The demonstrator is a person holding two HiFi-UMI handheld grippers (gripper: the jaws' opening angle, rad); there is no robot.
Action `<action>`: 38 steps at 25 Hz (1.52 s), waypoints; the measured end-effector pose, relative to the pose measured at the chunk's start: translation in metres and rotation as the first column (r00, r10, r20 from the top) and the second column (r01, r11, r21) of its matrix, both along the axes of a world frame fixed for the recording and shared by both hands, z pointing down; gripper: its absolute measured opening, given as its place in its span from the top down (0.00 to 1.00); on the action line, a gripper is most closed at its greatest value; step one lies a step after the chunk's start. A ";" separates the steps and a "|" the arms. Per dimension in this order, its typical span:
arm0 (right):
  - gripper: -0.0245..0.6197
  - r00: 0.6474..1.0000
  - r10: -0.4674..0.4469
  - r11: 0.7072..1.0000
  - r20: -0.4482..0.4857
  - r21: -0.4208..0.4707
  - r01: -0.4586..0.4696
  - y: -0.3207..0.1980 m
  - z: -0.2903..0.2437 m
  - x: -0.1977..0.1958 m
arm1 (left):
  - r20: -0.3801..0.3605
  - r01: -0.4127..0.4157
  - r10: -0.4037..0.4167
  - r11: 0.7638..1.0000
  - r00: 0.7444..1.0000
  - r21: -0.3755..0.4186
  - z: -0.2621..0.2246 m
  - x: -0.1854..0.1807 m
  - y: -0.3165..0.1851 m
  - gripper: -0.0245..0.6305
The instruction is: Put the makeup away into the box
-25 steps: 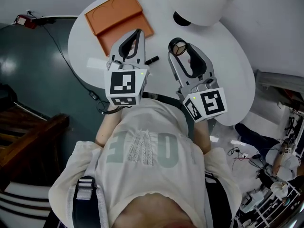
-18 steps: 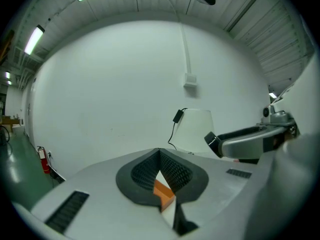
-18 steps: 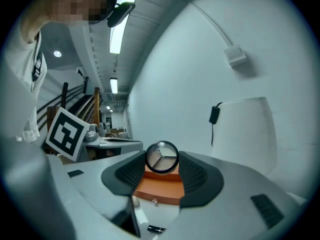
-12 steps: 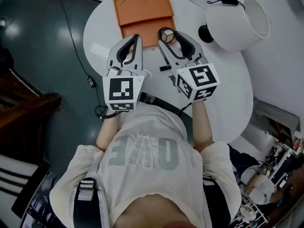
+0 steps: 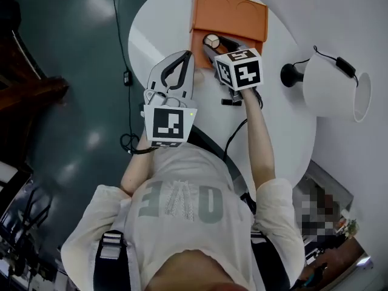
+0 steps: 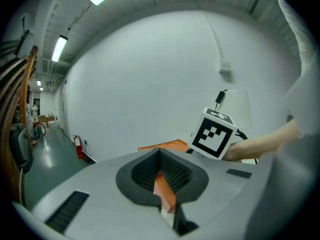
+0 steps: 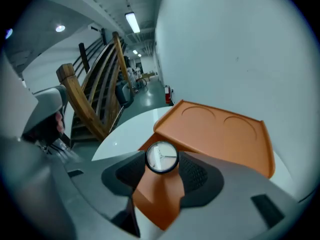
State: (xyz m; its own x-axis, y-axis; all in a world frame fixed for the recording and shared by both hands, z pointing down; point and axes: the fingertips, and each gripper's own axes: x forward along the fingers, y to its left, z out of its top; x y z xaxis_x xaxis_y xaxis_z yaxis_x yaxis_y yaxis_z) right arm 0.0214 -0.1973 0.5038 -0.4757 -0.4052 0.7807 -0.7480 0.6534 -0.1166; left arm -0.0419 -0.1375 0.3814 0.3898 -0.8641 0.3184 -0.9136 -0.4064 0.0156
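Observation:
My right gripper (image 5: 213, 43) is shut on a round compact (image 5: 211, 40) with a black rim and a pale face. It holds the compact just above the open orange box (image 5: 229, 16), tilted downward. In the right gripper view the compact (image 7: 161, 157) sits between the dark pads, over the box's inside (image 7: 159, 196), with the raised lid (image 7: 225, 131) behind. My left gripper (image 5: 188, 56) hovers at the box's left, its fingertips together and nothing in them. A small black makeup stick (image 5: 229, 102) lies on the table beside my right forearm.
The round white table (image 5: 285, 123) also carries a white-shaded lamp (image 5: 332, 86) on a black base (image 5: 290, 74) at the right. A cable (image 5: 128, 77) trails on the dark floor to the left. A wooden stair railing (image 7: 95, 99) stands beyond the table.
Both grippers have moved forward to the orange box. The right one brought the compact from the table's middle to above the box and tipped downward. The left followed, still shut.

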 end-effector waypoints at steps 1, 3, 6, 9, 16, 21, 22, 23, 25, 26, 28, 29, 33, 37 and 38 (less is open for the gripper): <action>0.63 1.000 -0.016 1.000 -0.019 -0.027 0.015 -0.003 0.011 -0.004 | -0.001 0.020 -0.020 1.000 1.000 -0.008 0.004 -0.007 -0.002 0.95; 0.63 0.999 -0.027 0.997 -0.036 -0.067 0.024 -0.007 0.027 -0.012 | -0.007 0.055 -0.055 0.998 0.998 -0.023 0.011 -0.020 -0.005 0.95; 0.63 0.999 -0.031 0.994 -0.044 -0.109 0.026 -0.010 0.045 -0.020 | -0.016 0.084 -0.084 0.996 0.996 -0.041 0.018 -0.036 -0.005 0.95; 0.63 0.997 -0.041 0.992 -0.069 -0.118 0.033 -0.008 0.057 -0.022 | -0.017 0.088 -0.089 0.995 0.996 -0.046 0.021 -0.040 -0.003 0.95; 0.57 0.995 -0.056 0.996 -0.085 -0.078 0.049 -0.006 0.057 -0.025 | -0.031 0.088 -0.089 0.996 0.996 -0.018 0.010 -0.036 -0.005 0.95; 0.56 0.999 0.002 0.996 0.053 0.088 -0.007 -0.004 -0.018 -0.023 | -0.022 0.049 -0.049 0.999 0.999 0.023 -0.014 -0.024 -0.009 0.95; 0.56 0.992 0.021 0.986 0.125 0.159 -0.041 -0.003 -0.047 -0.020 | -0.026 0.042 -0.041 0.999 0.999 0.030 -0.020 -0.019 -0.010 0.95; 0.57 0.978 0.037 0.968 0.207 0.237 -0.087 -0.001 -0.080 -0.015 | -0.029 0.031 -0.030 0.999 0.999 0.039 -0.027 -0.014 -0.011 0.95; 0.87 0.929 0.067 0.900 0.364 0.380 -0.214 0.009 -0.145 0.003 | -0.035 0.006 -0.004 0.997 0.999 0.072 -0.045 -0.003 -0.009 0.95; 0.95 0.903 0.078 0.858 0.422 0.434 -0.277 0.017 -0.175 0.015 | -0.042 -0.003 0.007 0.995 0.999 0.095 -0.056 0.003 -0.008 0.95; 0.95 0.868 0.087 0.773 0.489 0.516 -0.369 0.037 -0.222 0.041 | -0.055 -0.022 0.030 0.991 0.998 0.129 -0.078 0.018 -0.003 0.95; 0.95 0.856 0.096 0.729 0.508 0.550 -0.408 0.048 -0.241 0.053 | -0.056 -0.042 0.050 0.989 0.997 0.140 -0.087 0.025 0.000 0.95; 0.95 0.811 0.168 0.569 0.560 0.617 -0.544 0.094 -0.282 0.097 | -0.026 -0.141 0.149 0.970 0.988 0.198 -0.116 0.054 0.004 0.95; 0.95 0.776 0.216 0.499 0.592 0.616 -0.609 0.125 -0.294 0.129 | 0.022 -0.169 0.169 0.956 0.985 0.239 -0.132 0.075 0.007 0.95; 0.95 0.773 0.221 0.488 0.595 0.619 -0.616 0.129 -0.296 0.135 | 0.012 -0.177 0.179 0.954 0.984 0.242 -0.135 0.079 0.008 0.95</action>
